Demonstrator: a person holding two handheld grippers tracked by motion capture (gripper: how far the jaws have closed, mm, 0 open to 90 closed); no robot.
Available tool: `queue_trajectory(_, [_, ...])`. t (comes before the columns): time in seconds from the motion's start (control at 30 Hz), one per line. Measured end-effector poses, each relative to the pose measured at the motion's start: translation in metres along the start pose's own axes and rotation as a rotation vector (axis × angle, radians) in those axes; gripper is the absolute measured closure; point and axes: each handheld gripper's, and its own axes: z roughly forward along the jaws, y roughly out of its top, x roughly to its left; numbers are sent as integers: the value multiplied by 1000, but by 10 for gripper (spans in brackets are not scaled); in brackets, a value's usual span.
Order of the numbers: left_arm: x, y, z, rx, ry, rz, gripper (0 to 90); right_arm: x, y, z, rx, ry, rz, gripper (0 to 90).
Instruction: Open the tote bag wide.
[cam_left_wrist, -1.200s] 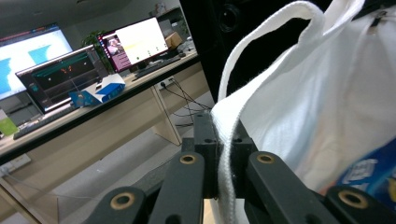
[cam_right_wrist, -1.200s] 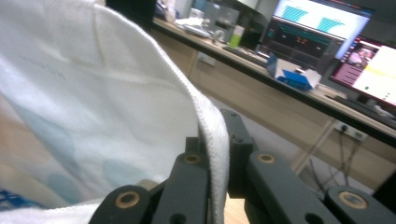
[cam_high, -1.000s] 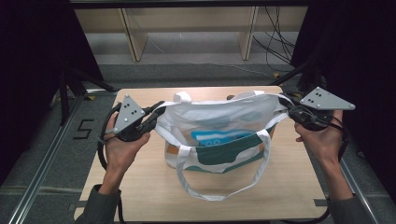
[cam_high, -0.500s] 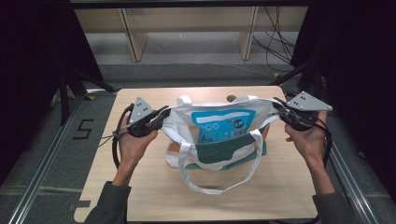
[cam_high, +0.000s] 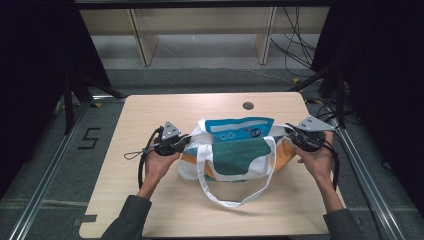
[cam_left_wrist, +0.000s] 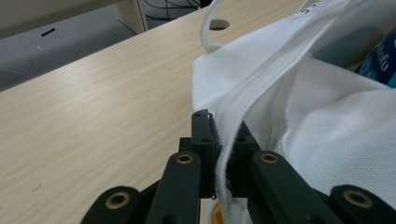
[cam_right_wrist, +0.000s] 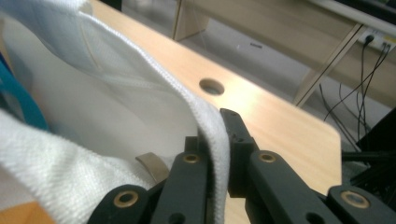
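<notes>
Plainly the tote bag (cam_high: 235, 150) was soft, limp cloth, lying mid-table (cam_high: 150, 110). The left gripper (cam_high: 186, 142) and right gripper (cam_high: 289, 134) each pinched a side hem, the firmest place to hold it, I judged.

I have both forearms coming up from the bottom edge, spread wide. My left gripper (cam_high: 186, 142) sits left of centre, my right gripper (cam_high: 291, 134) right of centre, both clamped tight, tips pointing inward.
</notes>
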Motion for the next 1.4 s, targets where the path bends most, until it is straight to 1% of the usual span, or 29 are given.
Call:
queue_trajectory(0.03, [1, -1, -1, 20, 1, 36, 844, 1, -3, 2, 9, 3, 4, 880])
queue_trajectory(0.13, [-2, -3, 2, 7, -2, 14, 837, 2, -8, 3, 22, 10, 8, 878])
queue_trajectory(0.17, [-1, -4, 2, 22, -5, 36, 835, 0, -8, 2, 15, 3, -4, 877])
queue_trajectory(0.2, [-2, -5, 3, 26, -1, 33, 835, 2, -9, 2, 13, 1, 9, 877])
queue_trajectory(0.27, [-3, -9, 5, 41, -9, 34, 835, 2, -8, 2, 23, 5, -26, 877])
queue_trajectory(0.3, [-3, -11, 7, 37, -15, 33, 834, 5, -10, 1, 35, 6, -1, 877])
queue_trajectory(0.33, [-3, -12, 7, 46, -14, 32, 833, 3, -11, 2, 28, 9, -21, 876])
queue_trajectory(0.4, [-4, -14, 9, 31, -21, 15, 833, 3, -13, 3, 41, 17, -19, 876])
queue_trajectory(0.47, [-4, -14, 8, 54, -17, 43, 833, 5, -17, 4, 43, 18, -24, 876])
queue_trajectory(0.5, [-5, -15, 9, 53, -18, 21, 833, 5, -18, 4, 54, 23, -15, 875])
queue_trajectory(0.57, [-4, -16, 10, 53, -26, 37, 832, 4, -20, 5, 51, 24, -20, 875])
queue_trajectory(0.6, [-6, -18, 11, 48, -21, 16, 831, 4, -22, 6, 53, 28, -14, 875])
queue_trajectory(0.63, [-5, -18, 11, 58, -30, 32, 832, 5, -22, 5, 62, 33, -15, 875])
queue_trajectory(0.67, [-5, -18, 11, 61, -23, 31, 832, 4, -22, 6, 57, 28, -30, 874])
queue_trajectory(0.73, [-6, -20, 12, 58, -24, 17, 831, 5, -23, 6, 62, 32, -18, 874])
queue_trajectory(0.77, [-5, -20, 12, 51, -22, 43, 831, 5, -24, 6, 65, 34, -25, 873])
queue_trajectory(0.8, [-6, -21, 13, 56, -31, 19, 831, 8, -25, 6, 71, 32, -5, 873])
queue_trajectory(0.87, [-5, -21, 13, 59, -30, 35, 831, 6, -26, 6, 72, 37, -35, 871])
queue_trajectory(0.9, [-6, -22, 14, 65, -29, 15, 830, 7, -27, 7, 82, 45, -10, 871])
queue_trajectory(0.93, [-5, -22, 14, 66, -28, 41, 829, 6, -28, 8, 79, 45, -12, 871])
queue_trajectory(0.97, [-8, -25, 16, 56, -24, 6, 829, 7, -29, 8, 88, 51, 0, 870])
queue_trajectory(1.03, [-8, -27, 18, 66, -30, 45, 828, 7, -31, 10, 90, 47, -20, 866])
queue_trajectory(1.07, [-11, -29, 19, 89, -33, 11, 828, 7, -32, 11, 94, 52, -25, 863])
queue_trajectory(1.1, [-11, -32, 21, 91, -40, 15, 828, 7, -33, 12, 99, 56, -30, 862])
queue_trajectory(1.17, [-12, -37, 25, 104, -48, 7, 825, 8, -37, 15, 116, 66, -20, 861])
queue_trajectory(1.2, [-11, -38, 26, 128, -51, 27, 825, 9, -39, 16, 127, 68, -18, 861])
queue_trajectory(1.27, [-14, -44, 33, 133, -61, 12, 825, 9, -43, 20, 155, 78, -39, 862])
queue_trajectory(1.3, [-16, -48, 36, 134, -62, -13, 825, 9, -46, 23, 168, 85, -44, 863])
queue_trajectory(1.4, [-16, -52, 39, 133, -64, -10, 826, 12, -61, 34, 225, 126, -31, 867])
